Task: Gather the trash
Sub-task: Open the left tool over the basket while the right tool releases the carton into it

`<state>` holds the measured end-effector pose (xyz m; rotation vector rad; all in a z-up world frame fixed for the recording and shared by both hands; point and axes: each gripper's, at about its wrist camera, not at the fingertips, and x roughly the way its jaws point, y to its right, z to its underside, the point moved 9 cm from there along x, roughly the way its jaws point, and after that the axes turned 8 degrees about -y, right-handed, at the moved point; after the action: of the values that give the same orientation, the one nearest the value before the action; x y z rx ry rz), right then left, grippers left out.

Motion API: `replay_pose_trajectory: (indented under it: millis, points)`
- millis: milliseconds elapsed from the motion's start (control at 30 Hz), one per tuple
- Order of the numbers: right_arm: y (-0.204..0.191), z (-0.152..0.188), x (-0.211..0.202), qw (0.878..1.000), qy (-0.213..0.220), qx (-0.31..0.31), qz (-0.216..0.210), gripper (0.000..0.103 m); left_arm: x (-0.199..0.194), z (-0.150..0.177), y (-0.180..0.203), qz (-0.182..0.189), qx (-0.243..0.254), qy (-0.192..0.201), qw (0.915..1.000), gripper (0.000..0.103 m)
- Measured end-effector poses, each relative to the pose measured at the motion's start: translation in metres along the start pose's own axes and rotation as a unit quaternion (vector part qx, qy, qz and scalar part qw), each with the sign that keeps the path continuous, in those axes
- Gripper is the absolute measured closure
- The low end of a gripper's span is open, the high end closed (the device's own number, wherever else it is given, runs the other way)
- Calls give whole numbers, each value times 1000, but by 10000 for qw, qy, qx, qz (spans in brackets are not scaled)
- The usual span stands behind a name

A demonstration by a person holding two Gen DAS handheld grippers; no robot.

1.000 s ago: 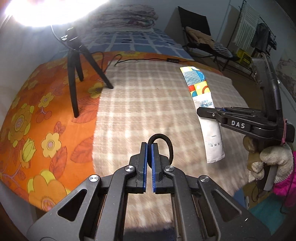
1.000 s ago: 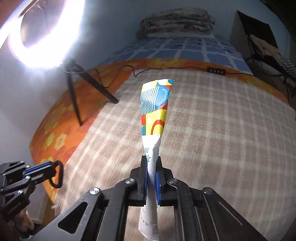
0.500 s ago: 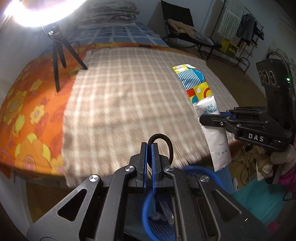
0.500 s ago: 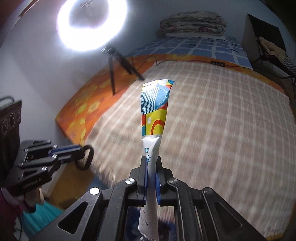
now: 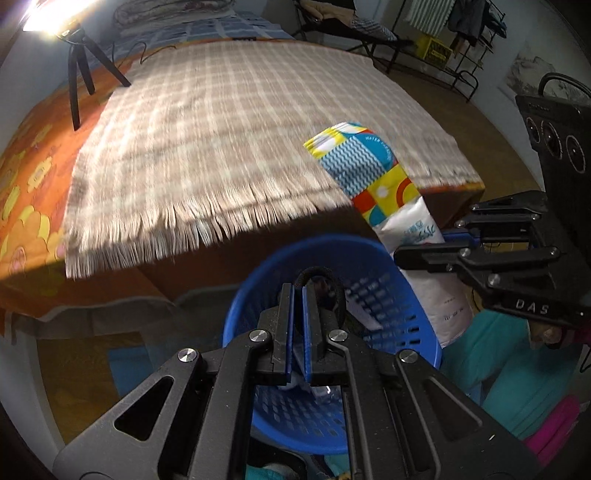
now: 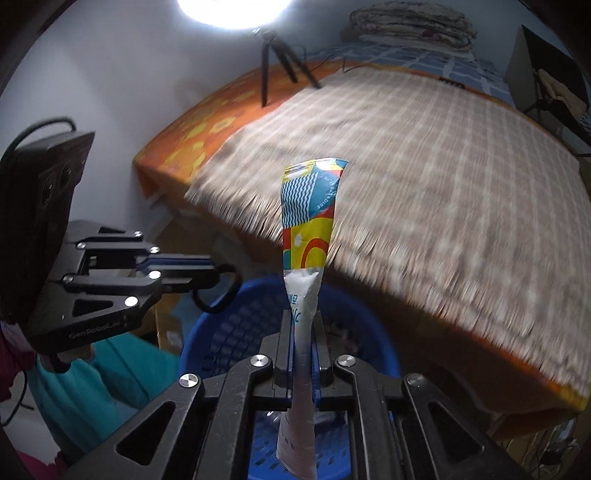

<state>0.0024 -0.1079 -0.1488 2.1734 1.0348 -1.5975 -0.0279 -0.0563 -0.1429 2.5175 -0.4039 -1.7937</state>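
My left gripper [image 5: 297, 291] is shut on a black hair tie [image 5: 334, 284] and holds it over the blue perforated basket [image 5: 388, 258]. It also shows in the right wrist view [image 6: 218, 273] with the hair tie [image 6: 216, 295] hanging from its tips. My right gripper [image 6: 302, 317] is shut on a colourful and white wrapper [image 6: 308, 229], upright above the basket [image 6: 229, 332]. In the left wrist view that gripper [image 5: 424, 251] holds the wrapper [image 5: 369, 173] at the basket's right rim. Some trash lies inside the basket.
A bed with a beige checked blanket [image 5: 240, 122] and orange floral sheet [image 5: 29, 177] lies just beyond the basket. A tripod [image 5: 79, 62] with a ring light [image 6: 236, 11] stands on it. Chairs and racks stand at far right.
Both grippers have pulled back off the bed and down over the blue basket, still holding the hair tie and the wrapper. The basket has come fully into view.
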Motion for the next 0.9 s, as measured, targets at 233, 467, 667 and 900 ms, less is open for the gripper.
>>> replay_pose_trajectory:
  millis: [233,467,667,900]
  points:
    - [-10,27,21,9998,-208,-11,-50,98,9,23,5,30,-40,-130,9999,102]
    - [-12,38,36,9994,-341,-56,-1,94,17,30,8,-16,16,-185,9998,102]
    - [-9,42,46,9991,-429,-38,27,86,29,36,16,-72,139,-313,9994,101]
    - [-3,46,50,9990,-438,39,25,72,37,40,10,-121,55,-404,9991,72]
